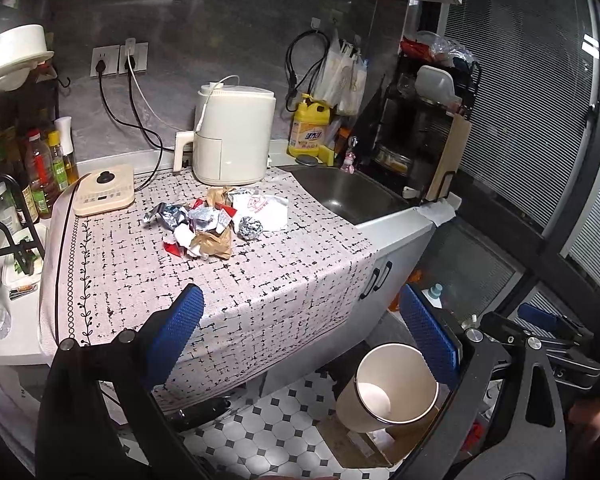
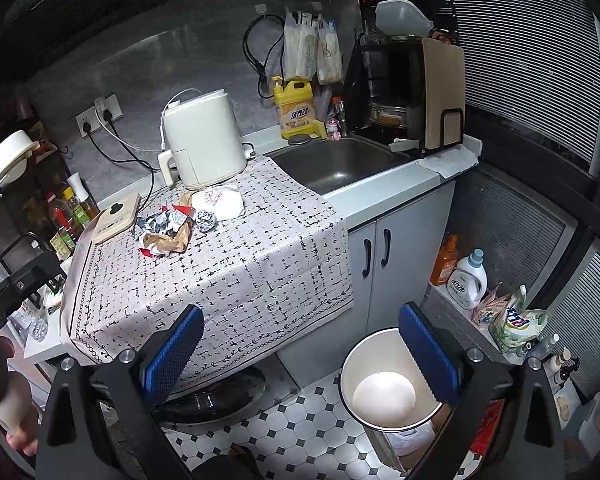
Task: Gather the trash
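My own right finger pad (image 2: 428,354) covers part of the bin (image 2: 364,364) rim, and in the left view the bin (image 1: 384,390) loses its right edge behind my pad (image 1: 430,334) too. The cardboard box (image 2: 404,454) under it is mostly hidden — its contents I can't make out. The trash pile (image 1: 204,224) overlaps itself, so I can't count pieces. Labels on the sauce bottles (image 1: 44,172) are too small to read — likewise the yellow detergent jug (image 2: 296,110).
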`<state>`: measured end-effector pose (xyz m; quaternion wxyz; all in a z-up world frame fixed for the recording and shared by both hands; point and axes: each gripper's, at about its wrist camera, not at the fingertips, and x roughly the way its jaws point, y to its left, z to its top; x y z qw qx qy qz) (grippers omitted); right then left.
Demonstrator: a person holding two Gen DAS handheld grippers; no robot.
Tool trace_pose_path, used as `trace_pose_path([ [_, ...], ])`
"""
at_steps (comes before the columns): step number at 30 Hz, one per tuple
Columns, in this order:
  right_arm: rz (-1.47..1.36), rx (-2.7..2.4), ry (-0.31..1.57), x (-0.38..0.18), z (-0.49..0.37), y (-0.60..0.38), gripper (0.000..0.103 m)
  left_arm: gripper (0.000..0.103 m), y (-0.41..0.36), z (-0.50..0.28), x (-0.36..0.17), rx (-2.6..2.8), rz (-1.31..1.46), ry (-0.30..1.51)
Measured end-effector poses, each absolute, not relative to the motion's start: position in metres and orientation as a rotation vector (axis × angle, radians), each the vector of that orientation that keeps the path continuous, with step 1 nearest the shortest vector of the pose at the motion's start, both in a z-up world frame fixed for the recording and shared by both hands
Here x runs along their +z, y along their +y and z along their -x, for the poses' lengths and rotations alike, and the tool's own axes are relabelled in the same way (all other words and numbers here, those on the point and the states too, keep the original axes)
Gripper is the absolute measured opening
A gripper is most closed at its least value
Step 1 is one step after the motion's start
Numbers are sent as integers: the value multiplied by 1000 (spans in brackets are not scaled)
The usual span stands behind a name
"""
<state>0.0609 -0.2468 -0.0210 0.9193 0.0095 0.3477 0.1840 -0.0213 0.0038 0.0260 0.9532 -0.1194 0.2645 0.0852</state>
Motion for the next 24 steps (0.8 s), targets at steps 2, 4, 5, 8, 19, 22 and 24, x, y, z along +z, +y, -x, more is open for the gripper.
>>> trace_pose_path([
  [2,-18,383,711,-20,-60,-245,95,97,5,23,27,179,242,536],
  [4,-17,387,708,-19,-58,-244,95,97,6,25,27,182,244,534],
  [5,-17,390,707,-18,-58,-243,95,97,7,26,27,184,244,534],
  [8,-12,394,707,-18,-56,-242,95,97,6,27,27,191,245,533],
  [19,-8,396,708,-20,-51,-242,95,97,5,33,24,204,252,539],
  [22,-17,396,714,-20,-51,-244,95,97,4,34,24,213,247,544],
  [24,-22,399,719,-21,-50,-245,95,97,4,34,23,220,250,553],
])
